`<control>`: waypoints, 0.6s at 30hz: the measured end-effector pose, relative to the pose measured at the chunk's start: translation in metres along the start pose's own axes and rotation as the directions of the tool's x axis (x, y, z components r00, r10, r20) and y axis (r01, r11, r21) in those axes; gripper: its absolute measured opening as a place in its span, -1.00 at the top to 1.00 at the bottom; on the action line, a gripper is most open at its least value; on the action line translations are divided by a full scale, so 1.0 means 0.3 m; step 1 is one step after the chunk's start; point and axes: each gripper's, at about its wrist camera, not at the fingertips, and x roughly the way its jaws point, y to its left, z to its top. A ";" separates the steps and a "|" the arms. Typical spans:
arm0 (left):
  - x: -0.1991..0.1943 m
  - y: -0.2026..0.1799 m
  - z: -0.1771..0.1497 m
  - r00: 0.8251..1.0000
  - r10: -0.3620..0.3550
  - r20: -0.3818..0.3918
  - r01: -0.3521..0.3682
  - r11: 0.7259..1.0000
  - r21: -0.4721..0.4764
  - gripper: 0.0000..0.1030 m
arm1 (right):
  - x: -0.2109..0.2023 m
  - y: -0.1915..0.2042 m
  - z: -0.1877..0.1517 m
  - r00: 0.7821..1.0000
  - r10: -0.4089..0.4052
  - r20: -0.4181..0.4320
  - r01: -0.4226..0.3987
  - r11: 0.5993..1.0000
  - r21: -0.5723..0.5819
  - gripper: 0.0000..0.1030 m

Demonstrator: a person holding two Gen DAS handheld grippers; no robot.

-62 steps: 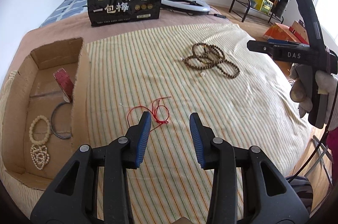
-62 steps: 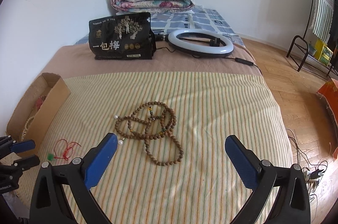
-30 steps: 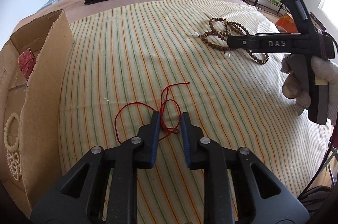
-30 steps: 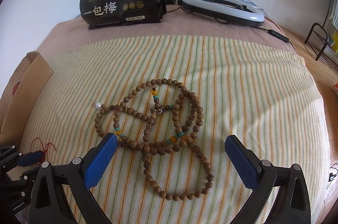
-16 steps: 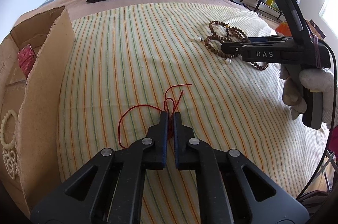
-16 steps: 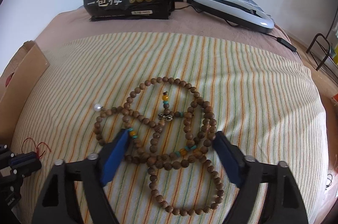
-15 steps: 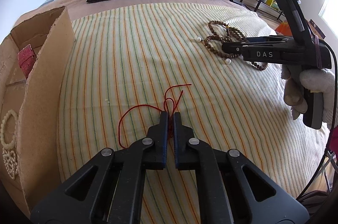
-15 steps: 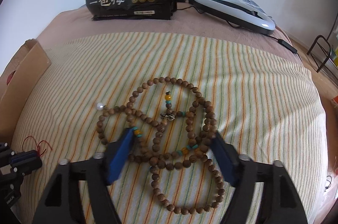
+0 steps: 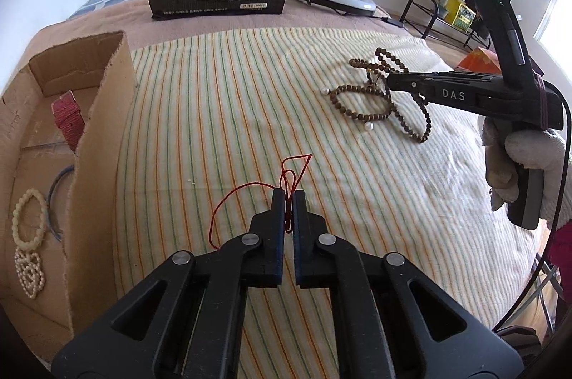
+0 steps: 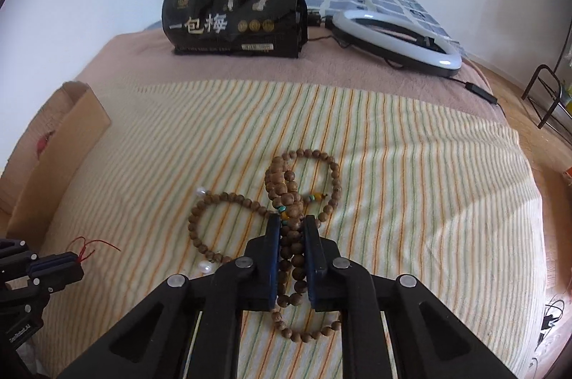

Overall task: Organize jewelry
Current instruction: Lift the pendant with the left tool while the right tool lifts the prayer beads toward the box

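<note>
Both grippers have shut since the earlier frames: left gripper (image 9: 289, 195), wide apart then, is now clamped on the red string (image 9: 250, 189) low-centre in the left wrist view; right gripper (image 10: 291, 222), fully spread before, has closed on a bunch of the wooden bead strand (image 10: 286, 193), w/ loops spilling out above and below the pads.

Cardboard box (image 9: 103, 114) sits at the left edge of the left view, already holding pearl bracelets (image 9: 26, 222) and a red strap (image 9: 68, 118). So the box lies left of both grippers, open top up, long axis running away toward the upper left. Left hand is much nearer; beads are well apart from it, at right. Prob. string goes in first.
</note>
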 end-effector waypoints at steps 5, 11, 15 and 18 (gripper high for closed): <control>-0.055 -0.003 0.009 1.000 -0.006 0.026 0.006 1.000 0.000 0.98 | -0.078 0.001 0.013 0.999 0.011 0.038 -0.012 1.000 0.007 0.81; -0.124 -0.009 0.017 0.998 -0.012 0.059 0.011 1.000 0.003 0.98 | -0.173 0.002 0.028 0.997 0.004 0.079 -0.005 1.000 0.013 0.81; -0.182 -0.008 0.029 0.996 -0.013 0.087 0.013 1.000 0.004 0.98 | -0.244 0.015 0.042 0.994 -0.004 0.112 0.003 1.000 0.004 0.81; -0.225 -0.009 0.034 0.994 -0.013 0.107 0.013 1.000 0.007 0.98 | -0.303 0.026 0.056 0.990 -0.010 0.138 0.011 1.000 -0.005 0.81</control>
